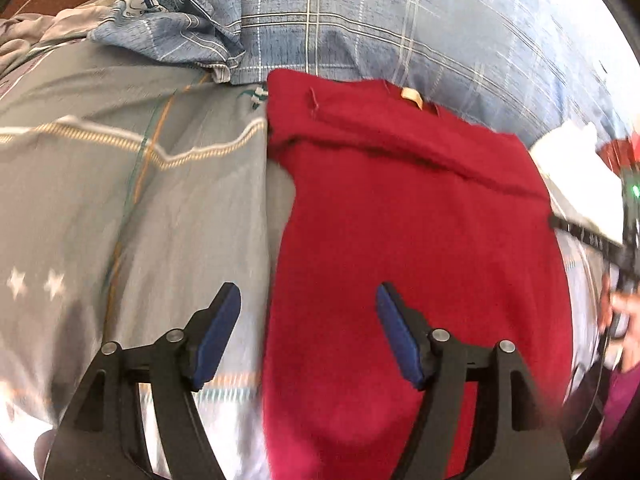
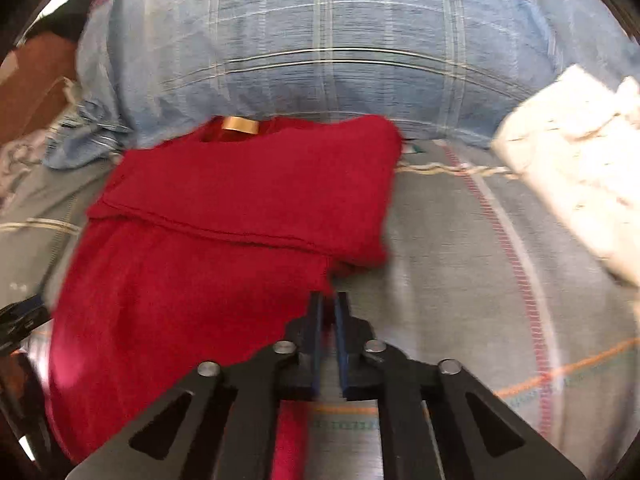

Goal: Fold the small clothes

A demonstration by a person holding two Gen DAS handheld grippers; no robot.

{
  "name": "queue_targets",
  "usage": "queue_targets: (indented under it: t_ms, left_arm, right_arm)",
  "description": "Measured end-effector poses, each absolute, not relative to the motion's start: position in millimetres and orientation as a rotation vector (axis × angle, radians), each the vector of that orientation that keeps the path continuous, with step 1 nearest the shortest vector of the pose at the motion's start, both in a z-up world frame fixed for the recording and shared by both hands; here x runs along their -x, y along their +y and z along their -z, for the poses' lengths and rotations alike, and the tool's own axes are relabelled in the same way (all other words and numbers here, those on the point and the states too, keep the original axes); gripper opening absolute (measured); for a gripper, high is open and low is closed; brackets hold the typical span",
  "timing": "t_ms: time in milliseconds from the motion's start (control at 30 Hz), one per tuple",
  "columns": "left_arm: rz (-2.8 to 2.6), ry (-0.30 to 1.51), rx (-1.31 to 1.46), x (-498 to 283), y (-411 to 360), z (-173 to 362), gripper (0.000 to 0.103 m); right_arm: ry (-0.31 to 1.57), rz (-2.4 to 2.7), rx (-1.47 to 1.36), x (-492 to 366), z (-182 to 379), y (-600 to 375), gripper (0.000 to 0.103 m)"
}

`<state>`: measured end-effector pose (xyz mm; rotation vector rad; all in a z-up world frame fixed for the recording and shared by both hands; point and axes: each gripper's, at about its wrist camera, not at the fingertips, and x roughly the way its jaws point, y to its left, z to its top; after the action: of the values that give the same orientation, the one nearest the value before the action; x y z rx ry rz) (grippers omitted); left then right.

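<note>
While the red sweater (image 2: 224, 216) is lying half folded on the bed sheet (image 2: 448, 264), the right gripper (image 2: 329, 304) is pinching its edge and the left gripper (image 1: 308, 320) is hovering wide, gripping nothing; a one-sided pull risks dragging the fold askew.

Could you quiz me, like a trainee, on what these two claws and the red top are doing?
1. True or false: the left claw is clamped on the red top.
2. Which claw pinches the red top's edge? A) left B) right C) neither
3. Fill in: beyond the top's collar lies a blue checked ____.

Key:
1. False: its jaws stand apart above the top's edge and the grey bedsheet, holding nothing.
2. B: the right claw is shut on the fabric.
3. pillow.
</note>
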<state>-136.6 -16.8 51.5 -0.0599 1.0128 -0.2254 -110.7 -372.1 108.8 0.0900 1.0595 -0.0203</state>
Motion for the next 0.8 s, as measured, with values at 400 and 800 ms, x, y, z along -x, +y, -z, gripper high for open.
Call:
queue_targets:
  t_ms: [400, 800]
  left_arm:
    - [0.246, 1.095, 0.144, 180, 1, -34, 0.070]
    - [0.249, 1.120, 0.141, 204, -1, -32, 0.070]
  right_arm:
    - [1.168, -0.232, -0.266, 213, -119, -368, 0.062]
    - [1.150, -0.204, -0.109, 252, -116, -342, 0.007]
